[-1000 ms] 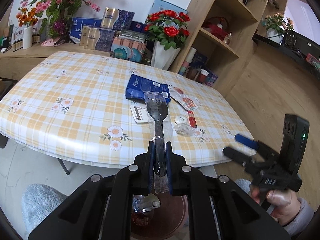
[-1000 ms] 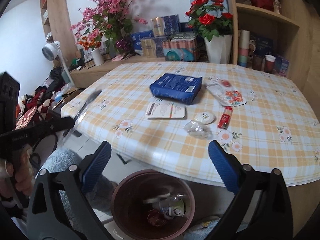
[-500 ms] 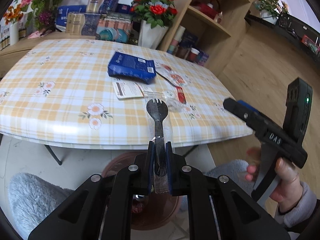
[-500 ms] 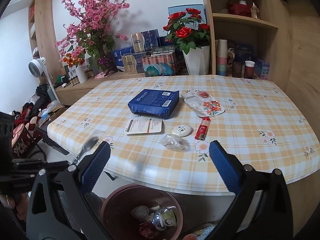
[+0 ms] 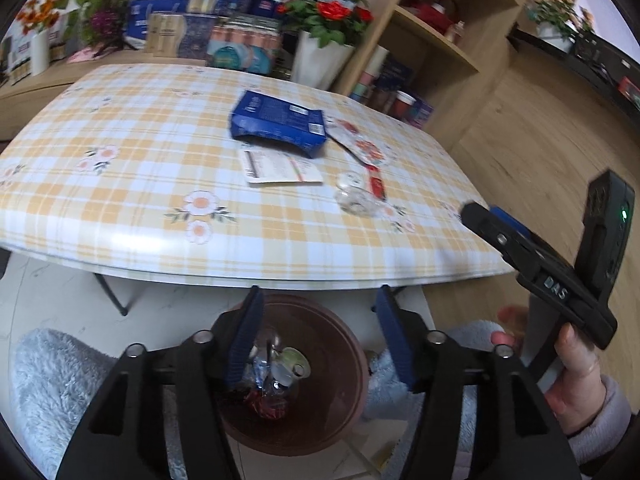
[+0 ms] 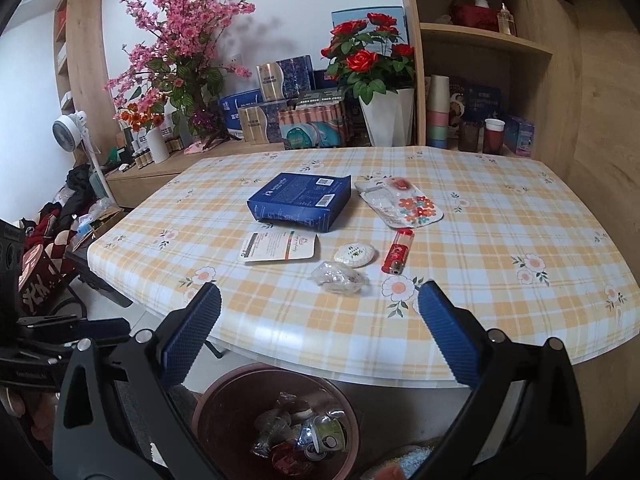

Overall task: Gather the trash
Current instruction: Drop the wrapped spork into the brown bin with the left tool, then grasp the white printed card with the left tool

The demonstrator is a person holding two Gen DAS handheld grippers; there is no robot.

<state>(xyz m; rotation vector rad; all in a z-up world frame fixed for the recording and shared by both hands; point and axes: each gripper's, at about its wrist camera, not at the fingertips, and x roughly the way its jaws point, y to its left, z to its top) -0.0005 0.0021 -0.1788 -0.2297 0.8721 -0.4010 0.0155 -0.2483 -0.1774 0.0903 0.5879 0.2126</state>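
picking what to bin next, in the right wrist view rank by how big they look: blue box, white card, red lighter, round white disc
1. blue box
2. white card
3. red lighter and round white disc: close in apparent size, the lighter longer, the disc wider, so unranked.
All lie at a similar distance on the table.

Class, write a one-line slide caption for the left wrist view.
Open left claw hangs over the brown bin below the checked table, its jaws just opened and empty.
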